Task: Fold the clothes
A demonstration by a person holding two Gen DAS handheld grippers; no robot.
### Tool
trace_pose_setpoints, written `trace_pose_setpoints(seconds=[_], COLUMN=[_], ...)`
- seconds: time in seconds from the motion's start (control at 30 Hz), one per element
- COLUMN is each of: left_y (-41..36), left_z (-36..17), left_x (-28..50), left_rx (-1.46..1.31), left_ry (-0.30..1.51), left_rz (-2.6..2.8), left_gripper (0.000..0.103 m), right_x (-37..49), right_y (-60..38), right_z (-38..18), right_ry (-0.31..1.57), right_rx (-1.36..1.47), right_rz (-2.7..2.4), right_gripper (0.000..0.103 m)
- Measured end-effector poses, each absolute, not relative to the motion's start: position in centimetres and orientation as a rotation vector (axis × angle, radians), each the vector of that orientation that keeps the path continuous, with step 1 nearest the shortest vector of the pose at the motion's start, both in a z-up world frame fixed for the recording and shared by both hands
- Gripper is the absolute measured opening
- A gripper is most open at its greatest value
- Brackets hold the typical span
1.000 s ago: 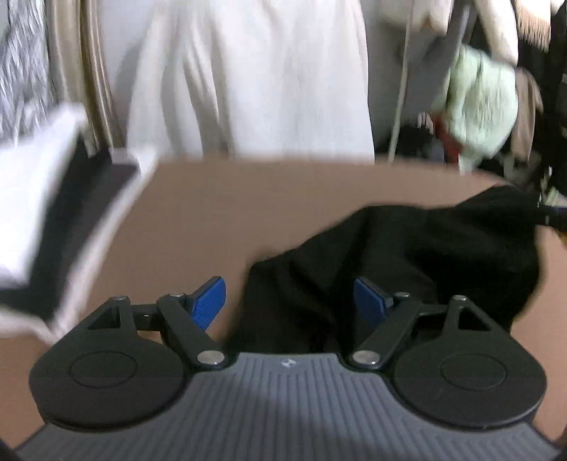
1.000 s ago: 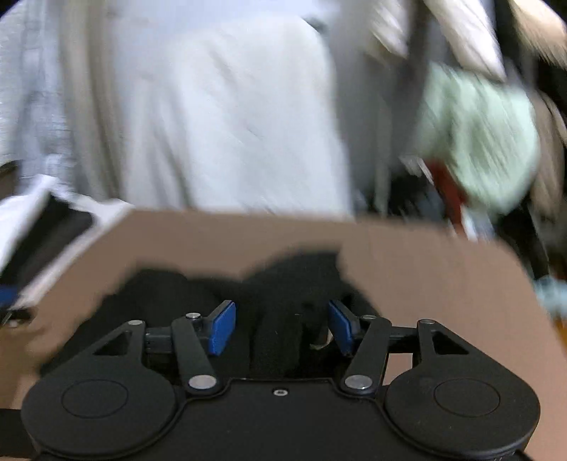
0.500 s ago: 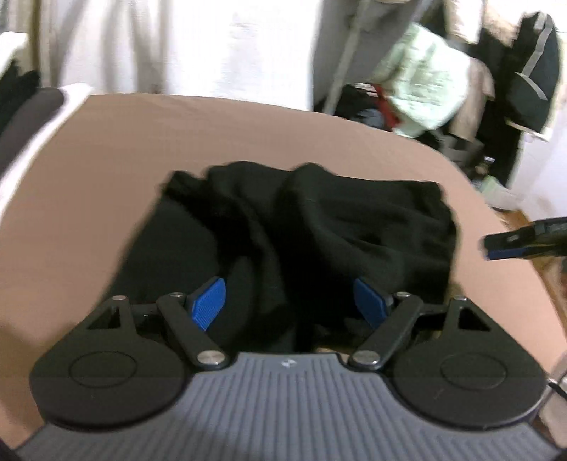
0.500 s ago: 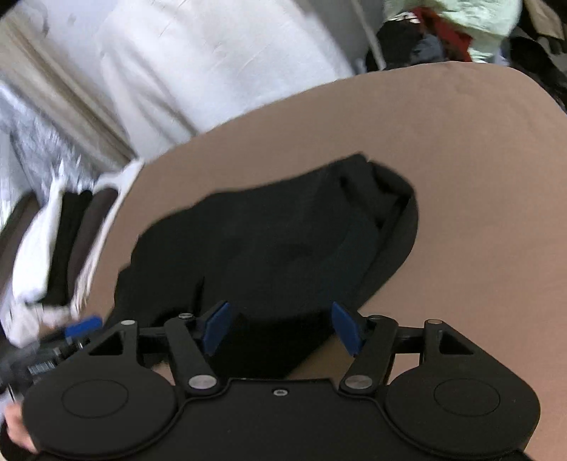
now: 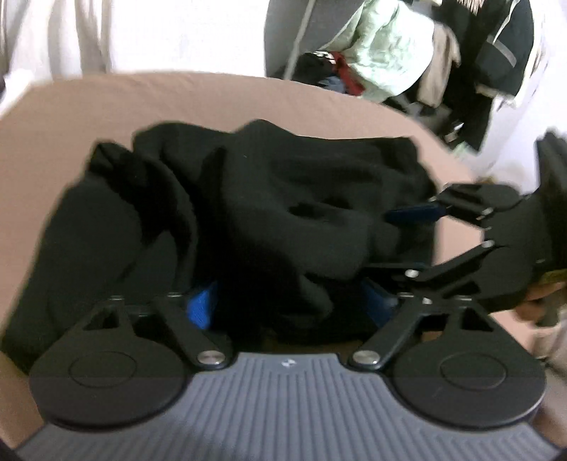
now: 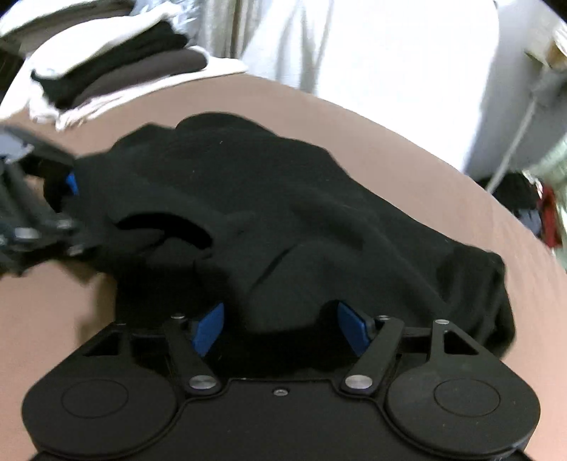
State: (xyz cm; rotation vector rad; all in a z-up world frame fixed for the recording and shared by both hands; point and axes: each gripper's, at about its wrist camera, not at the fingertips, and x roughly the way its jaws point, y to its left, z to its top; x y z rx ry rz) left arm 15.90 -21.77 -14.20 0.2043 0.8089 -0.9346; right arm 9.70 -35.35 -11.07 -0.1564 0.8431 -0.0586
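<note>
Black garment [image 5: 269,212] is lying crumpled mid-table [image 5: 88,103], folds bunching up. Left gripper [image 5: 290,301] and right gripper [image 6: 280,326] are both sitting wide at its near edge, cloth between the fingers. Folded stack [image 6: 117,67] is sitting far left.

Room and furnishings: cluttered clothing-storage space, brightly lit

Brown work surface [image 5: 219,95] with rounded far edge, spanning both views. White hanging fabric [image 6: 372,46], draped in vertical folds, behind the far edge. Stack of folded garments [image 6: 117,60] in white, black and grey-brown, at the far left corner in the right wrist view. Pale green garment [image 5: 386,53] heaped beyond the far right, with a red item [image 5: 349,76] below it and a dark jacket [image 5: 503,60] hanging beside it. Grey upright panel [image 5: 283,32] with a thin pole [image 6: 514,142] leaning nearby. Floor not discernible.
</note>
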Motion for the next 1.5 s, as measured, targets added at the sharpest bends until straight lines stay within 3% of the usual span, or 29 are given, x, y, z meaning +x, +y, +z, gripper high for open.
trace_pose_setpoints(seconds=[0.07,0.1,0.13,0.17,0.2,0.47,0.6,0.63,0.77,0.83,0.93,1.07,1.23,1.3,1.33,1.37,1.5], left_y=[-21.9,-21.5,-21.2,-20.9,-20.7,-18.0,-17.6,-17.5,-17.0,-16.6,-16.0,-15.4,-14.1,-13.3,-12.7,-12.1,-10.0], left_z=[-13.6,-13.1,-12.4,-11.6,-10.8,-3.2,-0.4,0.3,2.9,4.1,5.2,5.8,6.2,6.5,6.6,6.7,7.2], left_x=[16.1,16.2,16.2,16.0,15.9,14.0,11.4,10.9,9.6,9.5,9.1,8.7,7.9,8.0,8.3,8.6,9.8], left_rx=[0.233,0.213,0.2,0.209,0.227,0.118,0.132,0.133,0.135,0.131,0.135,0.129,0.112,0.099,0.089,0.078,0.083], left_ry=[0.782,0.775,0.746,0.693,0.634,0.405,0.328,0.314,0.28,0.276,0.266,0.259,0.252,0.262,0.272,0.283,0.279], left_rz=[-0.88,-0.865,-0.846,-0.811,-0.769,-0.679,-0.679,-0.677,-0.649,-0.651,-0.646,-0.636,-0.631,-0.622,-0.617,-0.612,-0.545], left_gripper=[0.016,0.013,0.012,0.011,0.011,0.008,0.003,0.003,0.003,0.003,0.003,0.003,0.003,0.003,0.003,0.003,0.003], right_x=[10.1,10.0,9.9,9.8,9.6,4.5,2.5,2.4,1.7,1.2,0.5,1.7,4.8,6.8,7.6,7.6,5.5], right_y=[-35.6,-36.0,-36.5,-36.9,-37.4,-39.2,-38.9,-38.8,-38.6,-38.1,-36.9,-34.1,-29.8,-29.6,-29.8,-30.6,-33.3], right_z=[-11.6,-11.6,-11.5,-11.4,-11.1,-2.7,-1.9,-1.7,-1.2,-1.3,-2.6,-5.0,-8.3,-10.1,-10.6,-10.0,-5.1], right_ry=[0.822,0.808,0.804,0.799,0.789,0.498,0.459,0.456,0.504,0.536,0.577,0.67,0.587,0.621,0.642,0.65,0.598], right_rx=[-0.161,-0.15,-0.125,-0.1,-0.079,0.134,0.16,0.157,0.206,0.216,0.15,-0.003,-0.383,-0.507,-0.525,-0.456,-0.119], right_rz=[-0.037,-0.032,-0.039,-0.047,-0.068,-0.216,-0.235,-0.23,-0.211,-0.163,-0.133,-0.097,-0.164,-0.235,-0.267,-0.263,-0.188], right_gripper=[0.074,0.071,0.052,0.013,0.003,0.003,0.004,0.005,0.051,0.055,0.08,0.08,0.08,0.069,0.038,0.001,0.002])
